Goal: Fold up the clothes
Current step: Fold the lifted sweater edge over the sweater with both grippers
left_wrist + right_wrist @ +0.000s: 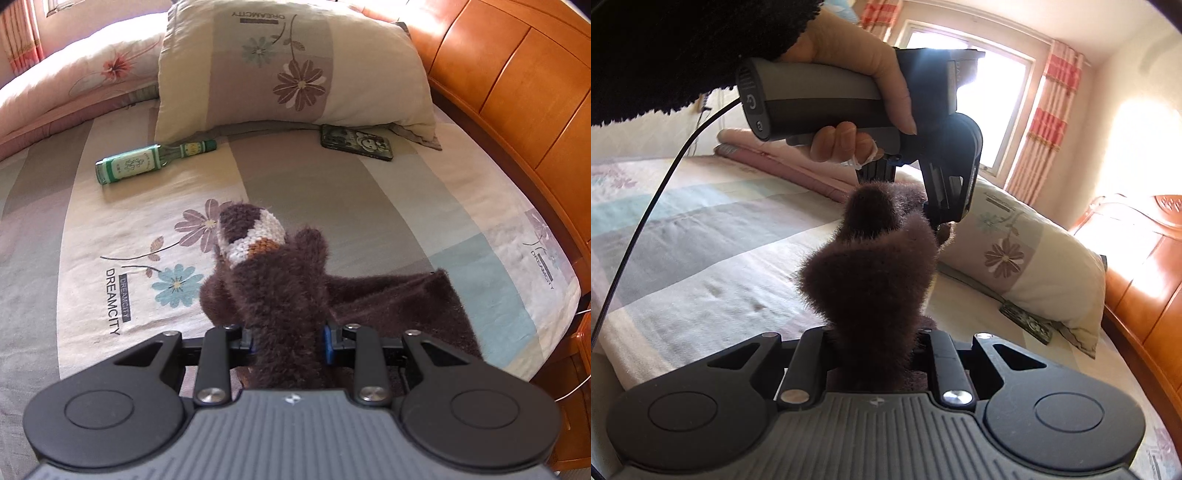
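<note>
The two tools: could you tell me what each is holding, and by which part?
Both grip the same fuzzy brown garment. The left tool pinches a bunched fold near its white-and-orange patterned end; the right tool clamps another bunched fold. Exact parts cannot be told.

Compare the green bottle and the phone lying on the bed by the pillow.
The green bottle is long and round, with a green label; the phone is flat and dark, with a cartoon case. The bottle lies off the pillow's left corner, the phone below its right. Both rest flat on the bedsheet.
</note>
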`<state>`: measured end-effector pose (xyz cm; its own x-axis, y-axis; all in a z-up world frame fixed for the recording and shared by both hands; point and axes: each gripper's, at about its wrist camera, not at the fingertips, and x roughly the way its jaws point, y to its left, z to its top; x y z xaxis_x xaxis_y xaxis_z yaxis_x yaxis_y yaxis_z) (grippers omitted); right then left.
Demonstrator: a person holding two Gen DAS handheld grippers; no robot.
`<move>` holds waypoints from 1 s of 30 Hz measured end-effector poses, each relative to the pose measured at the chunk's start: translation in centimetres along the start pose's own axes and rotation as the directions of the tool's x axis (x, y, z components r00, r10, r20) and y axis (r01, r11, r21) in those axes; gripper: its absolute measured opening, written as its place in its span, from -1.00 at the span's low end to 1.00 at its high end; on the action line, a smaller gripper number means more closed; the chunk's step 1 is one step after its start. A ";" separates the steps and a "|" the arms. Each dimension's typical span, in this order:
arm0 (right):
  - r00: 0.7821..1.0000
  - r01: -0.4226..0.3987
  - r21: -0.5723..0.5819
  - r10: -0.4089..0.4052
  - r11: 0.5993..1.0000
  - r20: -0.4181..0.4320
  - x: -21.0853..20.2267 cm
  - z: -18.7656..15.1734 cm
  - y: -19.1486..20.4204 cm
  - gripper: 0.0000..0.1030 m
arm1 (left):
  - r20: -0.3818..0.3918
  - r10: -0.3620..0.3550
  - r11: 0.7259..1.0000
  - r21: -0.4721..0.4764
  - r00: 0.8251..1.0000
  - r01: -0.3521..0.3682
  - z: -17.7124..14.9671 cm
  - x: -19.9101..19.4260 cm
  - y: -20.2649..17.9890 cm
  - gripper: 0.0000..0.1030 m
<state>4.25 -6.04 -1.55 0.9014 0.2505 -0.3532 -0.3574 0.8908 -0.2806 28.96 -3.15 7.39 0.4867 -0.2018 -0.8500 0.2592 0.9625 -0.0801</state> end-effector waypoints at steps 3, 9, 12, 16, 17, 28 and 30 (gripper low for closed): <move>1.000 0.004 0.057 -0.004 0.998 -0.005 -0.3 -0.5 -2.1 -0.62 | -0.006 -0.001 1.000 0.030 1.000 0.001 0.7 0.5 -2.3 -0.44; 1.000 -0.004 0.187 0.009 0.982 -0.027 -0.7 -2.1 -6.1 -0.62 | -0.032 0.003 0.997 0.072 0.999 -0.001 1.6 2.3 -6.1 -0.44; 0.999 -0.009 0.243 0.019 0.970 -0.040 -0.8 -3.1 -7.7 -0.62 | -0.050 0.010 0.995 0.104 0.999 -0.005 2.0 3.5 -8.2 -0.44; 0.998 -0.007 0.307 0.025 0.952 -0.054 -0.9 -4.4 -9.5 -0.62 | -0.078 0.015 0.990 0.143 0.997 -0.004 2.5 5.1 -10.9 -0.44; 0.998 -0.007 0.322 0.027 0.947 -0.057 -0.9 -4.7 -10.0 -0.62 | -0.085 0.017 0.988 0.153 0.996 -0.003 2.5 5.5 -11.6 -0.44; 0.990 -0.006 0.509 0.075 0.861 -0.116 -0.6 -8.4 -14.7 -0.61 | -0.182 0.024 0.970 0.240 0.983 0.021 2.0 11.4 -17.6 -0.42; 0.987 -0.008 0.545 0.092 0.839 -0.128 -0.5 -9.0 -15.4 -0.61 | -0.198 0.024 0.968 0.251 0.980 0.027 1.9 12.3 -18.5 -0.42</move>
<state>7.13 -23.30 -5.09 0.8257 0.2810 -0.4891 -0.1736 0.9516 0.2537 31.73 -23.76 -0.65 0.3178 -0.1384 -0.9380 0.4730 0.8806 0.0303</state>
